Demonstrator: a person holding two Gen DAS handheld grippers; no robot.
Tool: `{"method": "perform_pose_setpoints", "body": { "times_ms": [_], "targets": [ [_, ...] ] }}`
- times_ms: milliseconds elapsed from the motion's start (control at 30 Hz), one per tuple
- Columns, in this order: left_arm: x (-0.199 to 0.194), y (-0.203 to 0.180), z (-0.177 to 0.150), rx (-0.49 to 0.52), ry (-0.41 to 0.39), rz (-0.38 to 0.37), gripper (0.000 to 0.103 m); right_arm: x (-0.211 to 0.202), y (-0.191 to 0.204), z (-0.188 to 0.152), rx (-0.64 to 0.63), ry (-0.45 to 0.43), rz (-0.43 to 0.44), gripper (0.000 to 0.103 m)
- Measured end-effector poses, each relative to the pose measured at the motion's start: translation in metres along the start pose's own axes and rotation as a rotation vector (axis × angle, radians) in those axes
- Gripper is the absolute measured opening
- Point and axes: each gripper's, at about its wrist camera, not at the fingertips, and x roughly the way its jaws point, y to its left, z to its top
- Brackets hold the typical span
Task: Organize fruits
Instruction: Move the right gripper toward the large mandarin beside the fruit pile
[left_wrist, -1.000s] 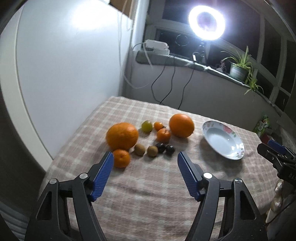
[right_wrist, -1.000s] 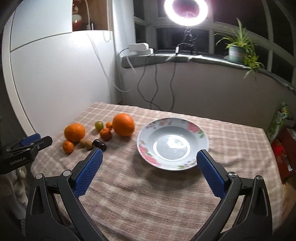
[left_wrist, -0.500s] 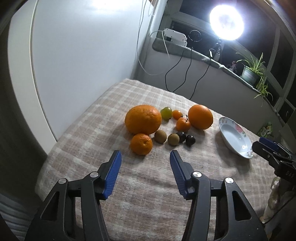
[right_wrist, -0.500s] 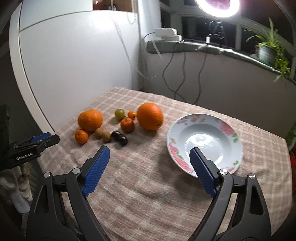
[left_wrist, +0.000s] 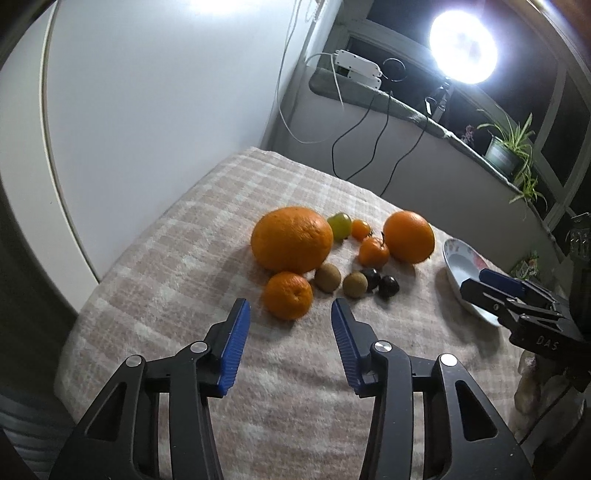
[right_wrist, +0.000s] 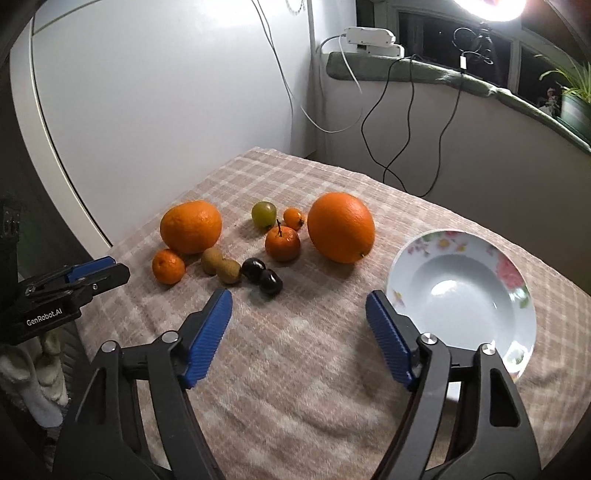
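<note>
The small mandarin (left_wrist: 287, 295) is seen just ahead of the left gripper (left_wrist: 290, 314), lying on the line between its two blue fingers (left_wrist: 233, 345) but beyond their tips, at the near left corner of the fruit cluster on the counter (left_wrist: 177, 258). It is round, so no long axis has to be matched. Just behind it, and apparently touching it, sits a large orange (left_wrist: 291, 239); a kiwi-like brown fruit (left_wrist: 327, 277) lies just beside it on the right. The left fingers are held partly apart and are closing, with nothing between them yet.

The right gripper (right_wrist: 298, 308) is also empty, its fingers wider apart and closing, with only bare cloth between them. It is pointed at the gap between the two dark cherries (right_wrist: 262, 275) and the flowered plate (right_wrist: 521, 295), which stands empty at the right of the fruit. The second large orange (right_wrist: 341, 227) lies just left of the plate and is judged nearer to the right hand; the mandarin is judged nearer to the left.

The near rim of the plate is hidden behind the right gripper's finger and arm. The undersides of the fruit and their contact points cannot be made out. In the left view, the plate is partly covered by the other gripper.
</note>
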Motion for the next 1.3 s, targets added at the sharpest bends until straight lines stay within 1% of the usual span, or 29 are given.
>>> {"method": "perform_pose_setpoints", "body": {
  "times_ms": [367, 633, 700, 733, 800, 833, 867, 900, 933, 967, 1067, 1200, 1300],
  "targets": [
    [0.022, 0.014, 0.019, -0.047, 0.006, -0.045, 0.043, 0.036, 0.013, 0.036, -0.015, 0.032, 0.076, 0.075],
    [0.04, 0.022, 0.029, -0.081, 0.028, -0.091, 0.042, 0.066, 0.033, 0.06, -0.036, 0.072, 0.127, 0.075],
    [0.042, 0.023, 0.03, -0.091, 0.03, -0.098, 0.046, 0.073, 0.037, 0.064, -0.038, 0.086, 0.142, 0.076],
    [0.043, 0.024, 0.03, -0.094, 0.03, -0.102, 0.051, 0.075, 0.038, 0.066, -0.037, 0.093, 0.151, 0.076],
    [0.044, 0.024, 0.031, -0.085, 0.024, -0.104, 0.053, 0.081, 0.042, 0.071, -0.026, 0.11, 0.178, 0.076],
    [0.044, 0.024, 0.031, -0.081, 0.024, -0.103, 0.057, 0.083, 0.043, 0.074, -0.019, 0.117, 0.19, 0.076],
    [0.045, 0.024, 0.032, -0.081, 0.027, -0.103, 0.066, 0.086, 0.044, 0.076, -0.009, 0.126, 0.204, 0.077],
    [0.046, 0.024, 0.032, -0.082, 0.032, -0.104, 0.07, 0.088, 0.044, 0.078, 0.001, 0.137, 0.216, 0.082],
    [0.048, 0.024, 0.032, -0.082, 0.037, -0.109, 0.072, 0.09, 0.045, 0.08, 0.01, 0.148, 0.227, 0.086],
    [0.048, 0.024, 0.033, -0.079, 0.039, -0.111, 0.072, 0.094, 0.046, 0.083, 0.022, 0.16, 0.247, 0.086],
    [0.051, 0.022, 0.034, -0.072, 0.045, -0.112, 0.072, 0.099, 0.052, 0.088, 0.03, 0.173, 0.267, 0.086],
    [0.059, 0.022, 0.035, -0.081, 0.058, -0.131, 0.072, 0.107, 0.058, 0.093, 0.034, 0.193, 0.299, 0.086],
    [0.064, 0.024, 0.036, -0.095, 0.069, -0.151, 0.072, 0.116, 0.06, 0.095, 0.056, 0.225, 0.344, 0.086]
  ]
}}
